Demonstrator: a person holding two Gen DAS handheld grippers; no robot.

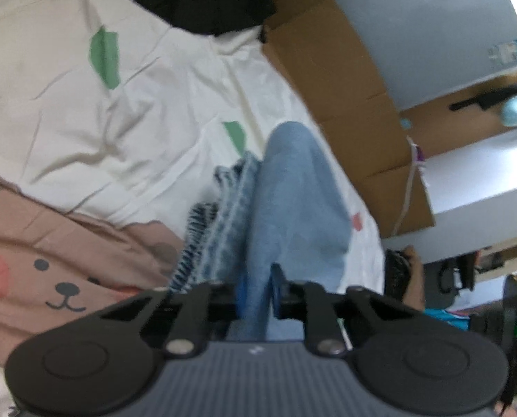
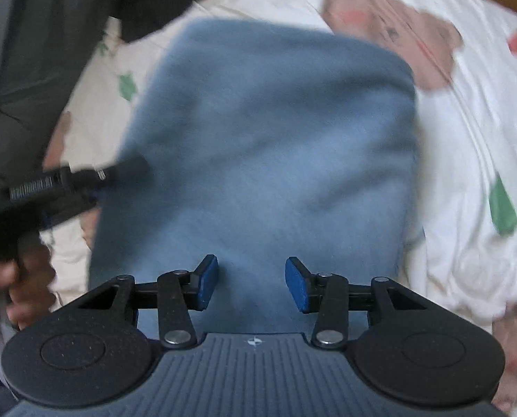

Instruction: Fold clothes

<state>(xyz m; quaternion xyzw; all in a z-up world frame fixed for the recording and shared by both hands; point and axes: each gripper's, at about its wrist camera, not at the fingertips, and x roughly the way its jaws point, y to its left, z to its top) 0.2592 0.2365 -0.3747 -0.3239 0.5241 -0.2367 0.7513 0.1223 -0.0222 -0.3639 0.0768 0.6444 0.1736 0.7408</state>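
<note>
The jeans (image 2: 258,160) lie partly folded on the bedsheet (image 1: 154,111), the left gripper (image 1: 258,299) pinching their edge, the right gripper (image 2: 251,285) spread empty above; smoothing remains.

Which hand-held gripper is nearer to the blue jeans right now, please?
Left. The left hand-held gripper is shut on the blue jeans; the right hand-held gripper is open just above them, with nothing between its pads.

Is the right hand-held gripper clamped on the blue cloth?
No, the right hand-held gripper stands open, its blue pads apart above the blue cloth without pinching it.
</note>
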